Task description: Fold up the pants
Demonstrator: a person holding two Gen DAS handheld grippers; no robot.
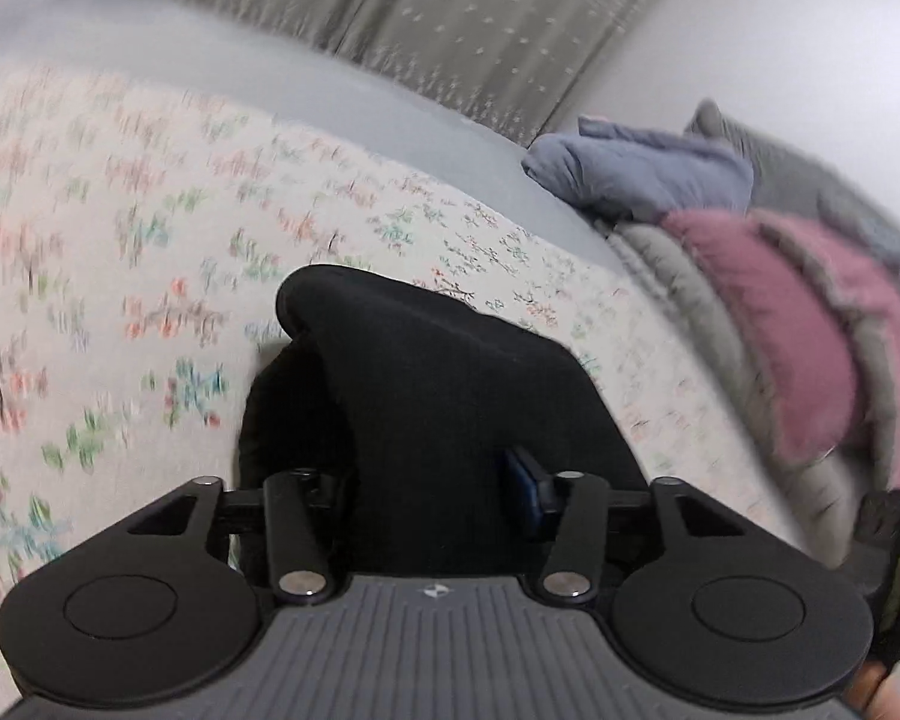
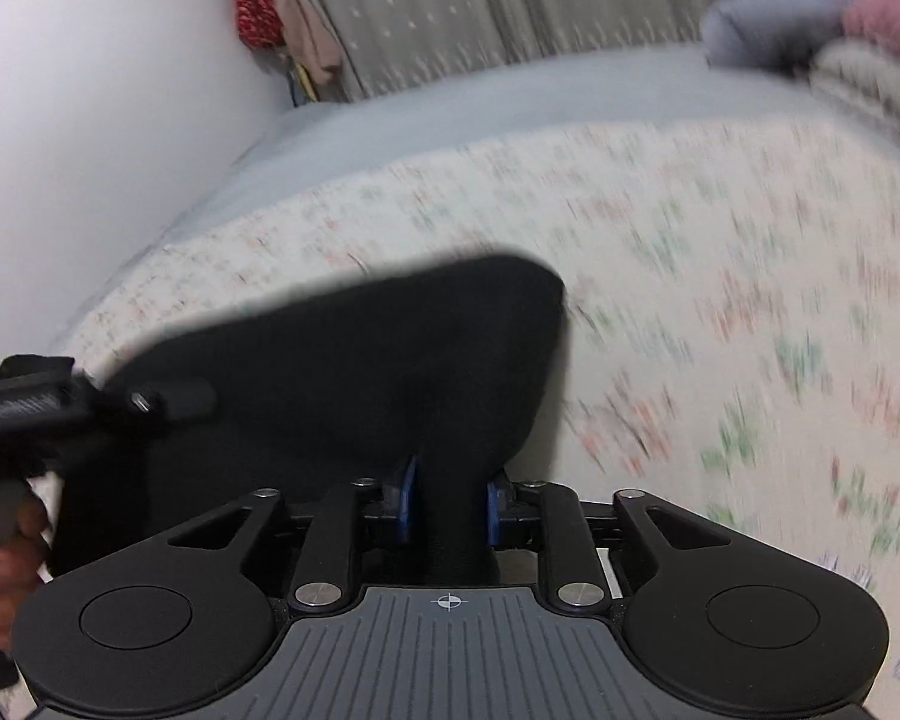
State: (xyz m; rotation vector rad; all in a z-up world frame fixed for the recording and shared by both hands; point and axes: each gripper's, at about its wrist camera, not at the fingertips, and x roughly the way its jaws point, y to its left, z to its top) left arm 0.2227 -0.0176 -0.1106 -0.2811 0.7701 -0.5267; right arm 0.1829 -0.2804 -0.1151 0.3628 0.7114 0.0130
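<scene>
The black pants [image 1: 438, 384] hang bunched above the floral bedspread [image 1: 150, 228], pinched in both tools. The right tool [image 2: 448, 504] has its blue pads [image 2: 405, 495] closed narrowly on a gathered fold, and the left tool [image 1: 432, 492] grips another part of the cloth, one blue pad showing at its right side. Beyond lie a grey sheet [image 1: 390, 120], a curtain [image 1: 450, 12], and piled pink and grey bedding [image 1: 780, 300].
</scene>
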